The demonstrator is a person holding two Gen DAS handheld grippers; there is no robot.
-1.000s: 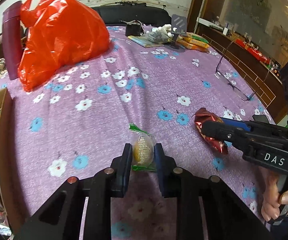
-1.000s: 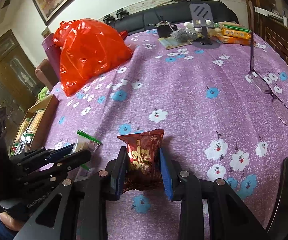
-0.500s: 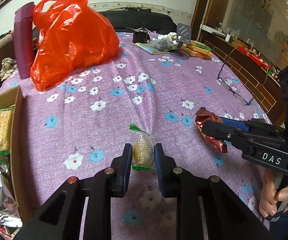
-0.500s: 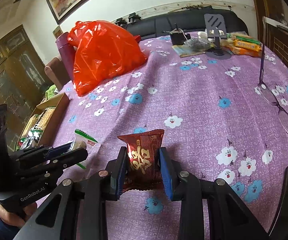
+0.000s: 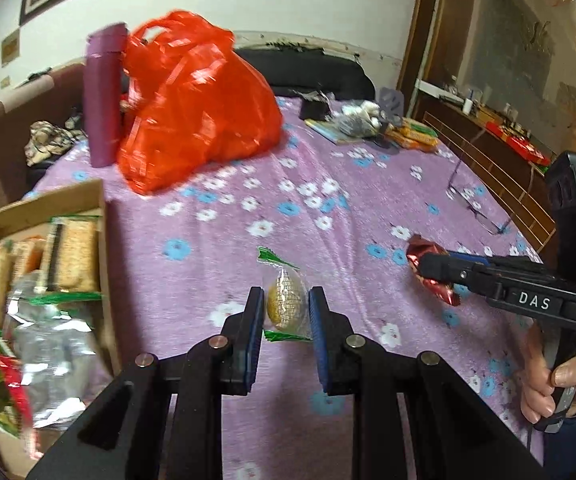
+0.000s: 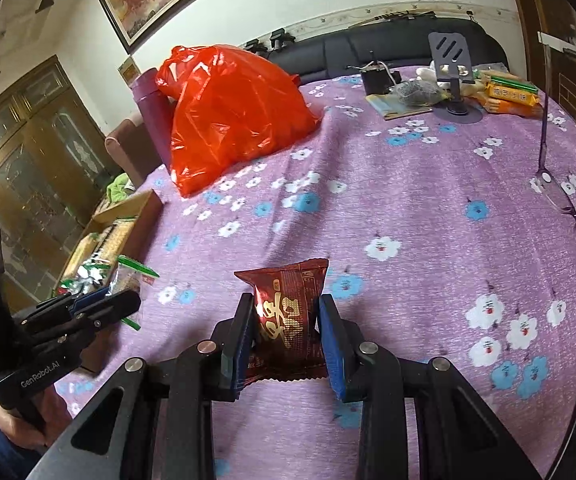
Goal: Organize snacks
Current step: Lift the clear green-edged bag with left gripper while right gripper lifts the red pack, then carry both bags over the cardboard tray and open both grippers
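Observation:
My left gripper [image 5: 285, 306] is shut on a clear-wrapped yellow snack with green ends [image 5: 284, 300], held above the purple flowered cloth. It also shows in the right wrist view [image 6: 99, 304], near the cardboard box [image 6: 127, 216]. My right gripper [image 6: 285, 320] is shut on a dark red snack packet [image 6: 288, 312], held above the cloth. That packet shows in the left wrist view [image 5: 424, 256] at the right gripper's tips. The cardboard box [image 5: 99, 200] holds several wrapped snacks at the left edge.
A full red plastic bag [image 5: 195, 100] and a purple bottle [image 5: 101, 96] stand at the back left. Glasses [image 6: 568, 200] lie at the right. A phone stand [image 6: 454, 76], books and orange packets [image 6: 508, 94] sit at the far end.
Both grippers have risen and swung left with their snacks. The cardboard box has come much further into the left wrist view.

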